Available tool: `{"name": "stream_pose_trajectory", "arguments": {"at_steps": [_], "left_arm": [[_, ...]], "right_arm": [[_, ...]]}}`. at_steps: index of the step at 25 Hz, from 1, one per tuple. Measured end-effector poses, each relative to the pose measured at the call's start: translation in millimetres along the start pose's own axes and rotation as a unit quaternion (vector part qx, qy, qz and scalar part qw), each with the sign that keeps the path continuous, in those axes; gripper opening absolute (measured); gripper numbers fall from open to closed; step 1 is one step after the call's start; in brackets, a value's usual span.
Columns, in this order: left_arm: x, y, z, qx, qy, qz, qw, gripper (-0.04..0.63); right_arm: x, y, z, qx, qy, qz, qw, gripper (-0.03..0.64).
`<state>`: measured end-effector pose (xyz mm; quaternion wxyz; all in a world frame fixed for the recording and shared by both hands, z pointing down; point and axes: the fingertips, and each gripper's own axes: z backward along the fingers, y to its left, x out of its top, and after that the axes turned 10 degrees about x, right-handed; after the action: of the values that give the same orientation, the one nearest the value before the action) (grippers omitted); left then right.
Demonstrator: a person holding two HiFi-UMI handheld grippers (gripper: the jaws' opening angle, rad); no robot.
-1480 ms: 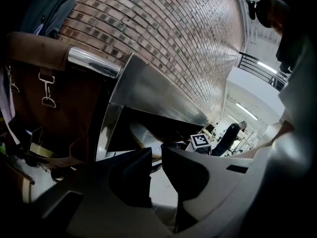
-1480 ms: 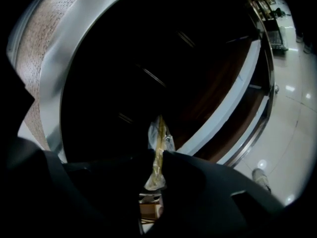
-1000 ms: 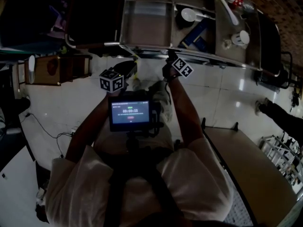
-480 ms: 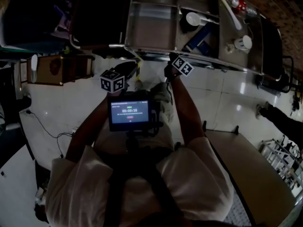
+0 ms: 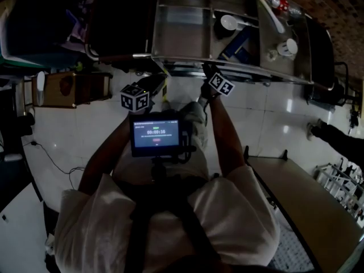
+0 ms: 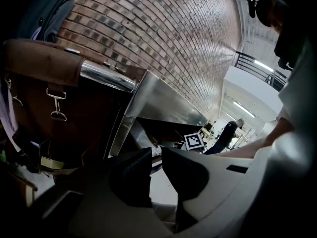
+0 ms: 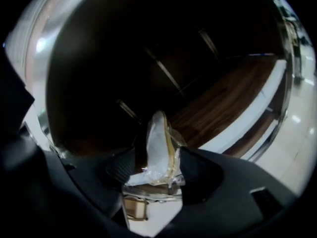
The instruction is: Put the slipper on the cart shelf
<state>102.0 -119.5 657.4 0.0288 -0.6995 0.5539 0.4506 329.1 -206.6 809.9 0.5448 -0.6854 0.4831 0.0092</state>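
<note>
My right gripper (image 7: 156,168) is opening its jaws; the plastic-wrapped slipper (image 7: 159,148) stands on its edge between them, at the front rim of the cart shelf (image 7: 148,191). So close to this rim, it may tip and fall off. My left gripper (image 6: 157,172) hangs before the cart, jaws slightly apart and empty.

In the head view, slipper (image 7: 159,150) and jaws of the right gripper (image 7: 151,175) out of sight beneath the cart (image 5: 182,32) top

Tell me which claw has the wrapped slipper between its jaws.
The right claw: its opening jaws flank the plastic-wrapped slipper; the left claw is empty.
</note>
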Motion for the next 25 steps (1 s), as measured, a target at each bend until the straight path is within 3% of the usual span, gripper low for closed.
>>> {"name": "stream_pose_trajectory", "arguments": {"at_steps": [3,6,12,20,25], "left_arm": [[-2.8,0.8,2.7,-0.005,0.000,-0.003,1.0000,0.060],[-4.4,2.3,-0.6,-0.010,-0.001,-0.003,0.9999,0.060],[-9.6,2.4,-0.1,-0.012,-0.007,0.006,0.9999,0.060],[-15.6,14.4,10.4,-0.003,-0.032,0.044,0.9985,0.060],[-18.2,29.9,26.1,0.005,-0.060,0.070,0.9957,0.060]], "right_arm": [[-4.0,5.6,9.3,0.038,-0.015,-0.057,0.998,0.316],[-9.6,11.3,12.6,0.096,-0.022,-0.124,0.987,0.314],[-12.4,40.6,44.1,0.123,-0.018,-0.113,0.986,0.303],[29.9,106.3,117.3,0.169,-0.076,-0.009,0.983,0.262],[44.5,145.1,137.8,0.158,-0.074,0.088,0.981,0.255]]}}
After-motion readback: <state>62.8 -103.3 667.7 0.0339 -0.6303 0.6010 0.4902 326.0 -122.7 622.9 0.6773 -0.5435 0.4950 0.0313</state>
